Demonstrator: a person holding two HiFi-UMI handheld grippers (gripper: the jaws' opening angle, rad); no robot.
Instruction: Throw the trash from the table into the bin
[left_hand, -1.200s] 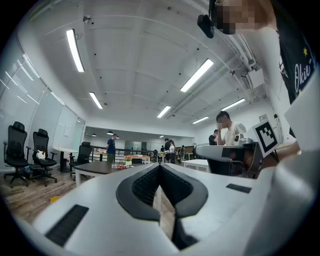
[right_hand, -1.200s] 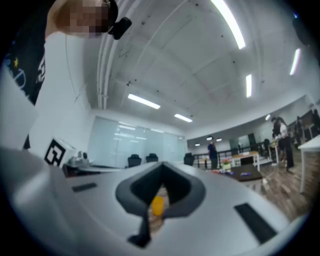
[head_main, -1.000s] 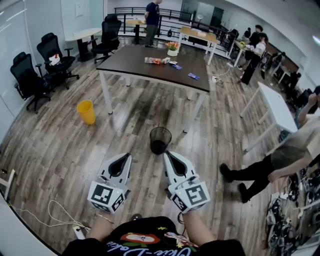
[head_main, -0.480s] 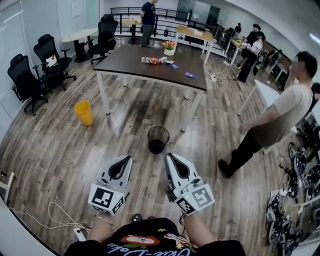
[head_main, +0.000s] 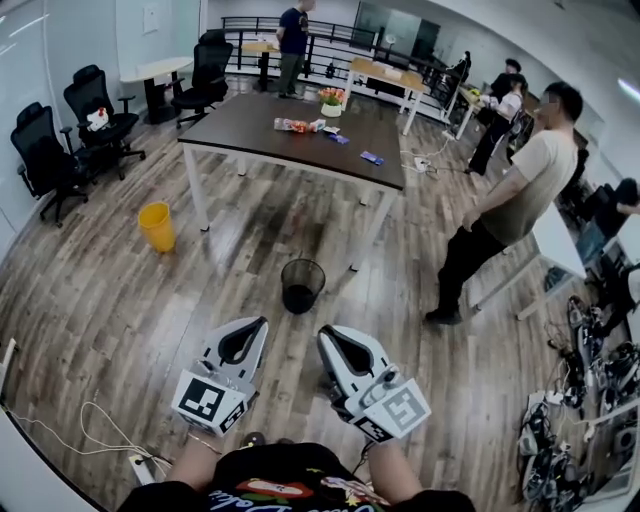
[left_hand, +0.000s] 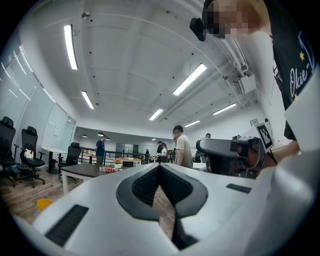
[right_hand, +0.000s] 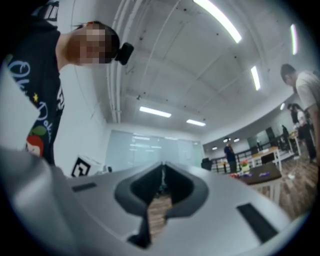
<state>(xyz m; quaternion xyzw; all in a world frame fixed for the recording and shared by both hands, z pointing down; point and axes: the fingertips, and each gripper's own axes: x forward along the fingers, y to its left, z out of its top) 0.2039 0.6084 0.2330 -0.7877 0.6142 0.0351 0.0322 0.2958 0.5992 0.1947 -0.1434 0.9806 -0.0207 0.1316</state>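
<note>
Trash lies on the dark brown table (head_main: 270, 140) at the far middle of the head view: colourful wrappers (head_main: 295, 125), a small blue packet (head_main: 336, 138) and another blue piece (head_main: 372, 158). A black mesh bin (head_main: 302, 285) stands on the wood floor in front of the table. My left gripper (head_main: 262, 323) and right gripper (head_main: 323, 331) are held side by side below the bin, well short of it. Both point toward the table. Each is shut with its tips (left_hand: 160, 166) (right_hand: 162, 164) meeting and nothing between them.
A yellow bin (head_main: 156, 226) stands left of the table, with black office chairs (head_main: 45, 160) behind it. A flower pot (head_main: 331, 98) sits on the table's far edge. A person (head_main: 505, 205) stands right of the table by a white desk (head_main: 555, 250). Cables (head_main: 70, 425) lie at my lower left.
The person on the right has straightened from a crouch and now stands nearer the table. My view has shifted, so table and bin sit slightly further left. Both grippers stay shut and empty.
</note>
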